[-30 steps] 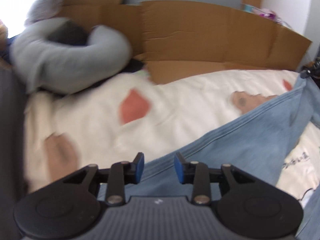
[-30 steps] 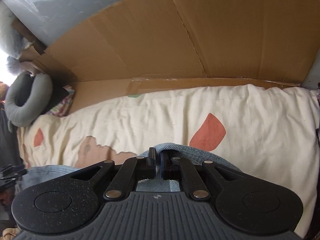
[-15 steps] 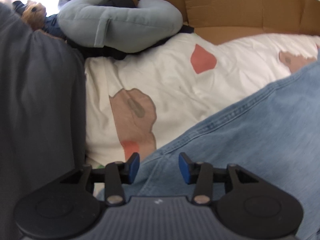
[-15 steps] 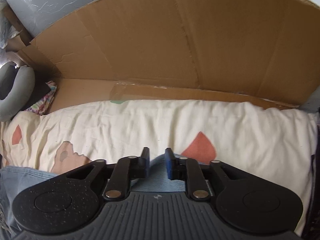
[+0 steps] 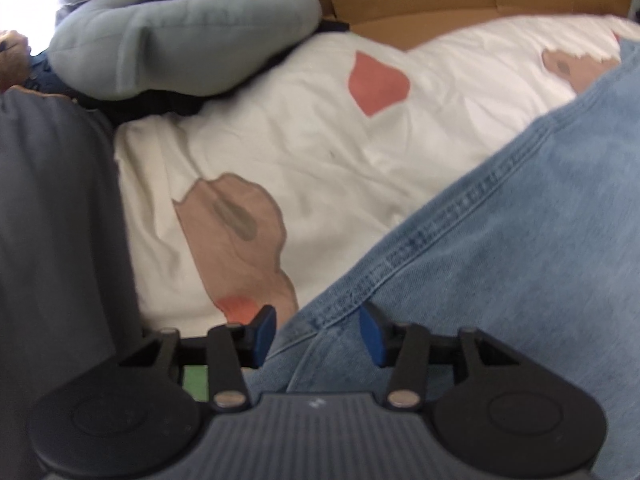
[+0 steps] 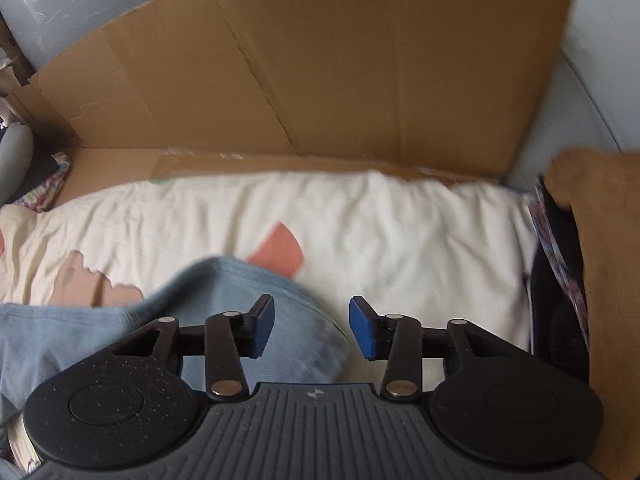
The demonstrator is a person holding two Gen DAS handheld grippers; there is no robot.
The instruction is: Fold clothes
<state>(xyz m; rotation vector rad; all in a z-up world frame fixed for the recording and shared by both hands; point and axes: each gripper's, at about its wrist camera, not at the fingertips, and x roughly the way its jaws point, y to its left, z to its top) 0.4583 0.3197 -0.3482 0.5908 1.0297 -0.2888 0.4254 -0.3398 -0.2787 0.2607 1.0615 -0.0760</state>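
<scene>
Jeans point(image 5: 520, 240) lie flat on your quilt point(image 5: 304, 128), hem between both sets of pads. Left gripper point(image 5: 318, 330): opening, released. Right gripper point(image 6: 312, 326): opening, released. Beyond: grey pillow point(image 5: 180, 36), then cardboard point(image 6: 320, 72).

Behind my spot there was a cream duvet point(image 5: 320, 152) with red and tan patches, a grey neck pillow point(image 5: 188, 36) lying on dark stuff, and cardboard point(image 6: 340, 72) propped against the wall.
</scene>
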